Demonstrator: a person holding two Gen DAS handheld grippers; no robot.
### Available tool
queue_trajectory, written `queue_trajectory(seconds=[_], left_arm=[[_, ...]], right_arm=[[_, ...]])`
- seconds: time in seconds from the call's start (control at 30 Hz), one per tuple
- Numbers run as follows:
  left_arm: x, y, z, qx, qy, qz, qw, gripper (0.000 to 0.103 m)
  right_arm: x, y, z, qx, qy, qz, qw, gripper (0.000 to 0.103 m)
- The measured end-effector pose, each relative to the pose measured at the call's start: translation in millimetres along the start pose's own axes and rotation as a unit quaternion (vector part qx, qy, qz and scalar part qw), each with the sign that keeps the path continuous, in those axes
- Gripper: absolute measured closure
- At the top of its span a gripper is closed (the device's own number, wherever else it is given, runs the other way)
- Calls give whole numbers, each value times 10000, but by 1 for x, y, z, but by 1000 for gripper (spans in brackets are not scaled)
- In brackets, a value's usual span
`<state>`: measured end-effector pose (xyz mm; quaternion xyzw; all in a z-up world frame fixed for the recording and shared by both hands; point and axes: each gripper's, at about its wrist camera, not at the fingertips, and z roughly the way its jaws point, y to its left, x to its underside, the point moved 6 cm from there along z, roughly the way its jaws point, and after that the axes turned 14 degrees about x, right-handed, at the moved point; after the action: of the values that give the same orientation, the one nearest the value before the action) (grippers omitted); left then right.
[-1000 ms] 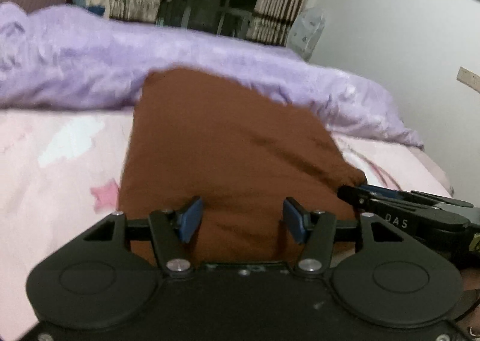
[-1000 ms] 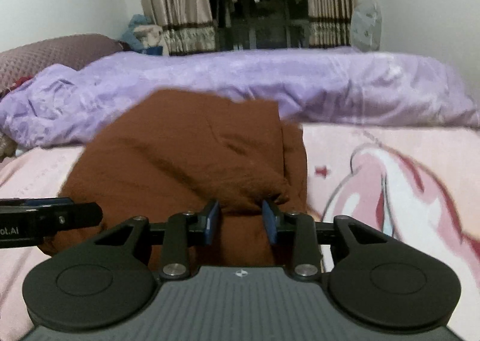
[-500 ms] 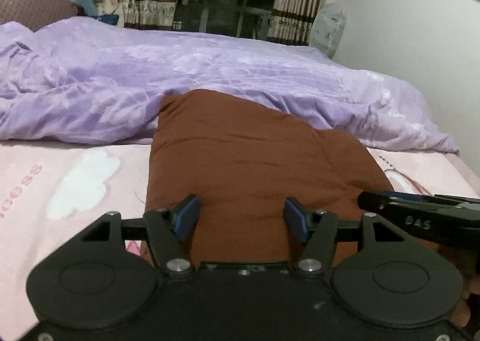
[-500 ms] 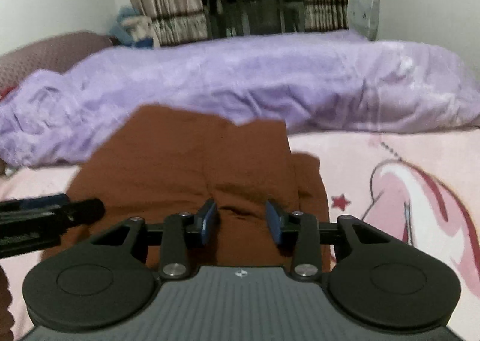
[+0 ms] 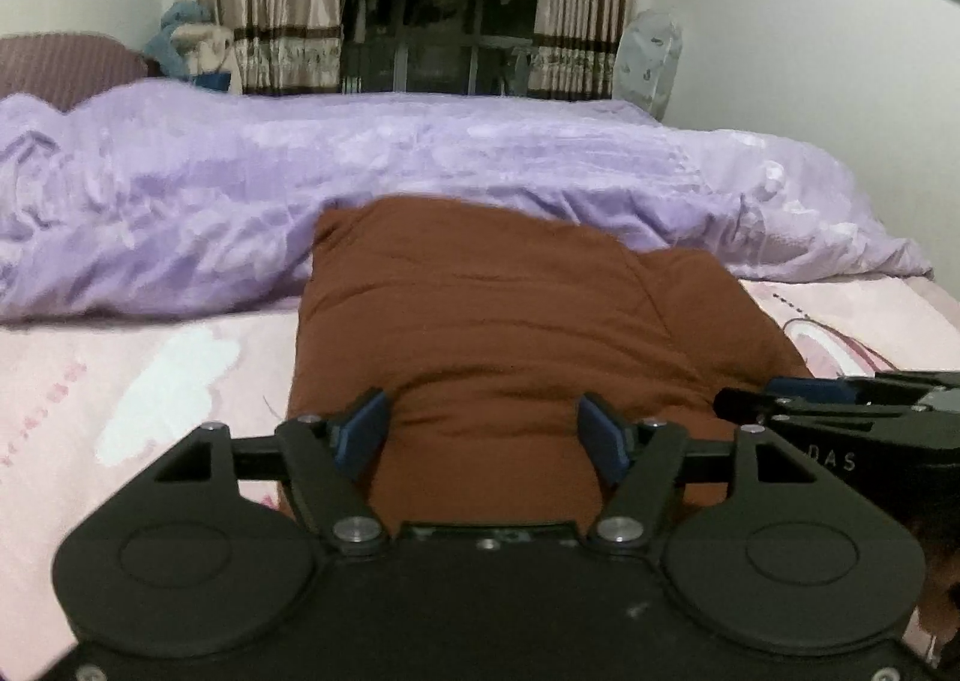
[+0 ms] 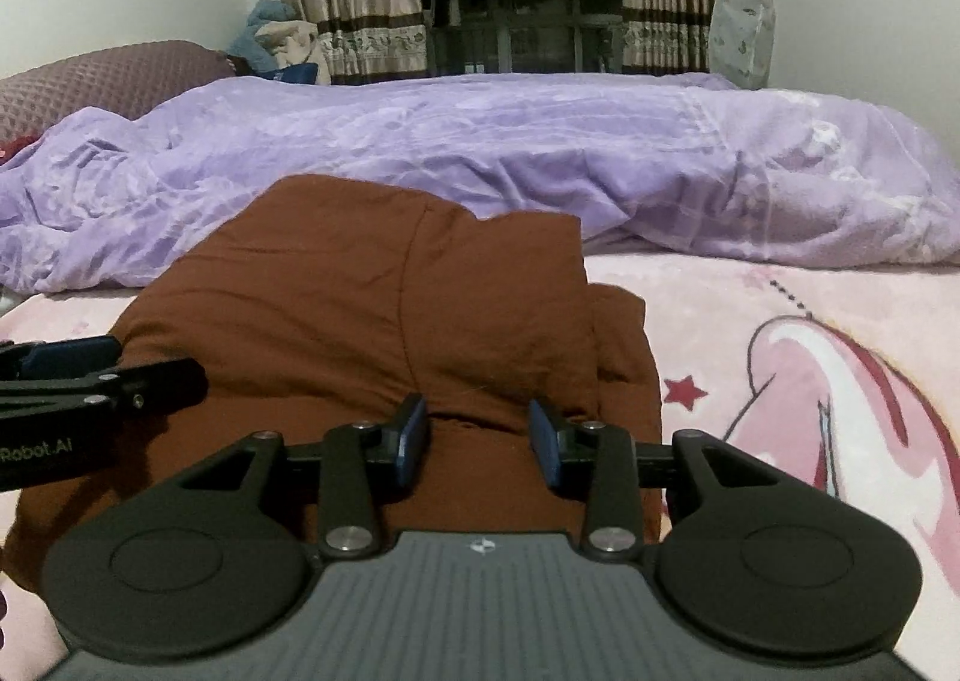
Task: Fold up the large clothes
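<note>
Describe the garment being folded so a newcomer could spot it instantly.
Start from the pink printed bedsheet with the crumpled purple quilt along its far side. In front of that quilt lies the brown garment, folded into a thick bundle. It is the only plain dark brown thing on the bed.

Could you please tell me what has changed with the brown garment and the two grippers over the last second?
The brown garment, lifted and blurred a second ago, now lies folded on the pink bedsheet. The left gripper has just been opening its jaws, with the garment's near edge between them and its pads apart from the cloth. The right gripper keeps the same narrower gap over the near edge. The purple duvet is unchanged.
</note>
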<state>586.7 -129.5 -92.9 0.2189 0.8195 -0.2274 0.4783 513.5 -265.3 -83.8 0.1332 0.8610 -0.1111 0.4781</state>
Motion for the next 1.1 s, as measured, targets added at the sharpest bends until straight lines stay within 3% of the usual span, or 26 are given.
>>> queue_trajectory(seconds=[0.23, 0.43, 0.73, 1.1], left_arm=[[-22, -19, -61, -150, -451, 31, 9989, 32], [7, -38, -103, -253, -478, -232, 9983, 27], [59, -35, -73, -124, 74, -599, 9981, 29], [77, -27, -58, -124, 165, -653, 9977, 25]], right_arm=[[-20, -15, -73, -91, -530, 232, 9983, 60], [1, -22, -117, -156, -641, 353, 9972, 60], [28, -17, -92, -8, -208, 329, 9992, 61], [51, -14, -69, 33, 59, 344, 9994, 62]])
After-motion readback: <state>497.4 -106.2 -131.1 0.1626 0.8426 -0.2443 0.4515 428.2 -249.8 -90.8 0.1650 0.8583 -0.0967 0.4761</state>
